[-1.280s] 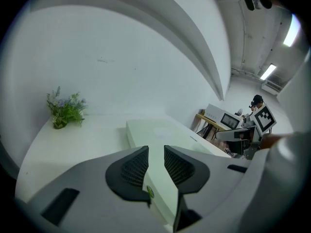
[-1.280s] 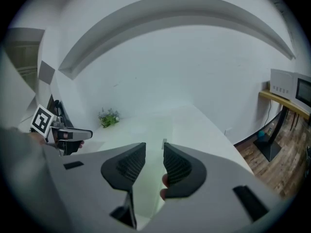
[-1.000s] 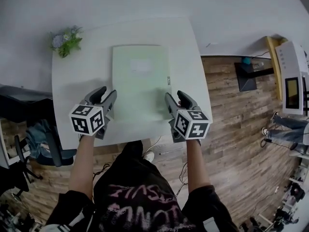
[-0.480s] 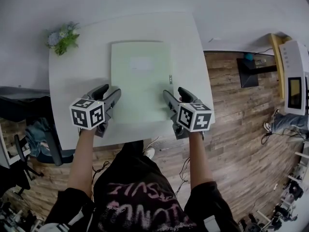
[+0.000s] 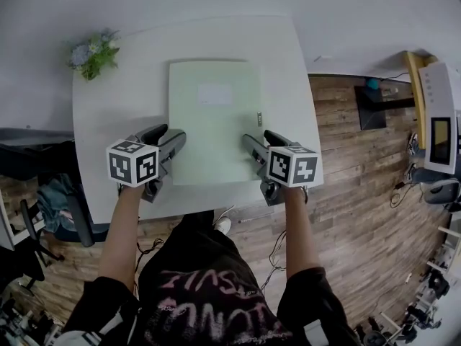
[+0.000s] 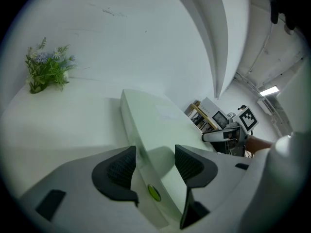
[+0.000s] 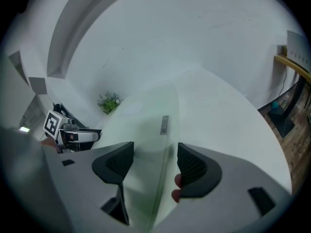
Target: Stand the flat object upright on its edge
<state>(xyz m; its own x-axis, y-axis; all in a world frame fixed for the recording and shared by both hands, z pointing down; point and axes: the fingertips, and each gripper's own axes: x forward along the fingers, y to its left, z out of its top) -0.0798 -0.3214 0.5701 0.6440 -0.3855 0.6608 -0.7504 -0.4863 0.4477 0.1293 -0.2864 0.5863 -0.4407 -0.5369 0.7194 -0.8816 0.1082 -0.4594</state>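
**Item:** pale green, flat rectangular folder (image 5: pixel 215 121). It lies flat at the middle of the white square table (image 5: pixel 115 107), its long sides running near to far. None of it is raised yet.

**Left gripper** (image 5: pixel 167 134): sits at the folder's near left corner. Its jaws are wide apart, having just been opening. The folder's left edge runs between the dark ribbed pads (image 6: pixel 120 165), which do not press on it.

**Right gripper** (image 5: pixel 261 140): sits at the near right corner. Its jaws are likewise spread, having just been opening. The right edge passes between its pads (image 7: pixel 192 167) untouched.

**Also present:** small bunch of green and lilac artificial flowers (image 5: pixel 92 55) at the table's far left corner, well apart from the folder.

**Step in hand (judged):** lining up for the grasp, with each gripper straddling one long edge.

**Next move (judged):** both sets of jaws need to close on the thin edges together. The folder must then be tipped up evenly onto one edge. Uneven pull or a shallow bite would probably let it slip or twist.
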